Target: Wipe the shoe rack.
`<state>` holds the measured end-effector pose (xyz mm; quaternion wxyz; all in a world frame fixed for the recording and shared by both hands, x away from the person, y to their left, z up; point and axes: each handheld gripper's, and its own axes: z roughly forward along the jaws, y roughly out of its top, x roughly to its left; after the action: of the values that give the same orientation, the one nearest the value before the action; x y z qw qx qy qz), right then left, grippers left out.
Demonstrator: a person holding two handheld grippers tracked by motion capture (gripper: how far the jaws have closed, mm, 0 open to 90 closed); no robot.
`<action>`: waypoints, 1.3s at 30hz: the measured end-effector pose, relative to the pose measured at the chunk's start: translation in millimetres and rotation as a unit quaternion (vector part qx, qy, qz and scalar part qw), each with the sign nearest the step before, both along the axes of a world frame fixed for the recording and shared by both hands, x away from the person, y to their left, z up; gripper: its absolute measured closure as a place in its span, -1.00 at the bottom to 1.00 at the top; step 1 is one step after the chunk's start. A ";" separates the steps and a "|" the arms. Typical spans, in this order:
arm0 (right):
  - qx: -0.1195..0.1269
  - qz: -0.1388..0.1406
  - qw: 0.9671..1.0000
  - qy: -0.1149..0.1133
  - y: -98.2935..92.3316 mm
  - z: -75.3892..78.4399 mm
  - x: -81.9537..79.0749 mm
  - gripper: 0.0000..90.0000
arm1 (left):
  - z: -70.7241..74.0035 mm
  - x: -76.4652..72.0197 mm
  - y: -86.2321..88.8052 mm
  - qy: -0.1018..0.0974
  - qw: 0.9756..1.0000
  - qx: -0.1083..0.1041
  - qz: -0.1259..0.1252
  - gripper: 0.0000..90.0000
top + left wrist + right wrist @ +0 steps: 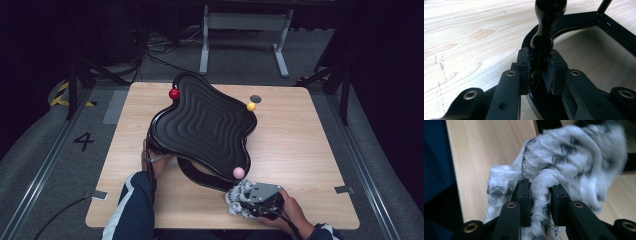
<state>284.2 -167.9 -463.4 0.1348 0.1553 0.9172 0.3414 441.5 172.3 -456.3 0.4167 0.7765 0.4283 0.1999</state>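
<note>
Cloth [574, 162], fluffy white and grey, sits bunched between the right claw [540, 195] at lower right; left claw [540, 72] clamps the black tray stand [549, 15] at centre.

Between the jaws of the right gripper [539, 195] sits a fluffy, woolly cloth [564, 162], white with grey flecks, soft and rough-napped. The left gripper [540, 72], matt black plastic with brass-coloured rivets, clamps the glossy black frame [549, 15] of the tray [205, 125], whose ribbed top looks like shiny smooth plastic. Under both grippers lies the pale, matt, wood-grained table [310, 145].
</note>
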 end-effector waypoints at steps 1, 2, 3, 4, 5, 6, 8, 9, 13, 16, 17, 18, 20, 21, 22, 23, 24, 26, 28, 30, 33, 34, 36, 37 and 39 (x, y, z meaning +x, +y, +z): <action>-0.001 -0.005 1.000 -0.005 5.0 -1.7 0.0 0.64 | -0.2 -0.2 0.5 0.000 1.000 -0.001 0.000 0.66; -0.001 -0.010 1.000 -0.011 9.6 -3.4 0.6 0.65 | -0.9 -0.2 1.4 -0.001 1.000 -0.007 0.001 0.66; -0.002 -0.011 1.000 -0.019 13.8 -5.3 0.8 0.67 | -1.2 -0.4 1.9 -0.001 1.000 -0.010 0.001 0.66; -0.003 -0.013 1.000 -0.022 15.0 -5.6 0.4 0.68 | -2.3 -0.3 3.3 -0.004 1.000 -0.017 0.001 0.66; -0.001 -0.017 0.999 -0.027 14.8 -6.0 0.6 0.69 | -3.0 -0.5 4.2 -0.005 1.000 -0.023 -0.001 0.66; -0.001 -0.024 0.999 -0.030 14.2 -6.5 0.6 0.70 | -3.0 -1.2 6.2 -0.002 1.000 -0.025 -0.003 0.66; 0.001 -0.038 0.999 -0.034 9.8 -7.1 3.3 0.71 | -3.6 -3.1 9.7 0.000 0.999 -0.030 -0.011 0.66; 0.003 -0.045 0.998 -0.034 6.5 -7.0 5.7 0.71 | -4.6 -4.1 11.2 0.001 0.999 -0.042 -0.016 0.66; 0.005 -0.078 0.996 -0.039 -6.6 -7.7 18.6 0.72 | -5.9 -10.5 16.6 0.005 0.998 -0.049 -0.031 0.66; 0.011 -0.100 0.994 -0.044 -16.1 -9.1 30.6 0.72 | -6.7 -15.8 16.7 0.009 0.997 -0.058 -0.041 0.65; 0.014 -0.108 0.993 -0.041 -20.2 -9.1 35.4 0.73 | -6.6 -17.0 16.7 0.007 0.997 -0.055 -0.046 0.65; 0.017 -0.113 0.992 -0.043 -23.0 -9.1 38.7 0.73 | -5.7 -18.2 16.9 0.006 0.998 -0.044 -0.050 0.65; 0.020 -0.124 0.991 -0.039 -27.4 -9.6 43.9 0.74 | -6.1 -21.6 15.4 0.009 0.997 -0.049 -0.058 0.65; 0.018 -0.128 0.991 -0.044 -30.3 -9.9 47.6 0.74 | -6.4 -22.7 15.0 0.007 0.997 -0.049 -0.060 0.65; 0.019 -0.131 0.990 -0.045 -32.1 -10.1 49.7 0.75 | -6.5 -25.1 14.4 0.012 0.996 -0.054 -0.064 0.65; 0.020 -0.134 0.990 -0.049 -35.1 -10.2 53.6 0.75 | -6.7 -26.6 13.7 0.013 0.996 -0.057 -0.066 0.65; 0.020 -0.138 0.989 -0.050 -36.8 -10.1 55.5 0.76 | -6.6 -28.8 12.5 0.015 0.996 -0.058 -0.070 0.65; 0.021 -0.149 0.987 -0.059 -41.9 -10.2 62.1 0.76 | -5.3 -33.4 9.8 0.018 0.995 -0.050 -0.081 0.65; 0.027 -0.161 0.985 -0.056 -45.8 -9.7 66.9 0.77 | -4.7 -39.1 6.9 0.017 0.995 -0.043 -0.090 0.65; 0.032 -0.174 0.983 -0.057 -50.2 -9.0 73.8 0.77 | -4.7 -45.1 3.5 0.019 0.994 -0.043 -0.102 0.65; 0.039 -0.187 0.980 -0.054 -54.4 -8.9 81.6 0.77 | -4.6 -50.3 0.8 0.018 0.993 -0.039 -0.111 0.65; 0.041 -0.192 0.979 -0.052 -54.8 -8.9 82.9 0.77 | -4.3 -51.6 0.3 0.016 0.993 -0.035 -0.114 0.65; 0.039 -0.195 0.978 -0.056 -54.5 -9.8 86.3 0.77 | -4.4 -54.7 -0.3 0.014 0.993 -0.033 -0.117 0.65; 0.037 -0.197 0.978 -0.053 -54.0 -10.3 87.2 0.77 | -4.6 -57.3 -0.9 0.023 0.992 -0.040 -0.115 0.65; 0.028 -0.195 0.978 -0.063 -53.1 -12.3 89.8 0.77 | -5.2 -60.0 -0.5 0.019 0.992 -0.040 -0.120 0.65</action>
<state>374.0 -220.9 -475.7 0.2518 0.3133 0.8491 0.3428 381.4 171.8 -461.5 0.4599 0.8090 0.3472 0.1162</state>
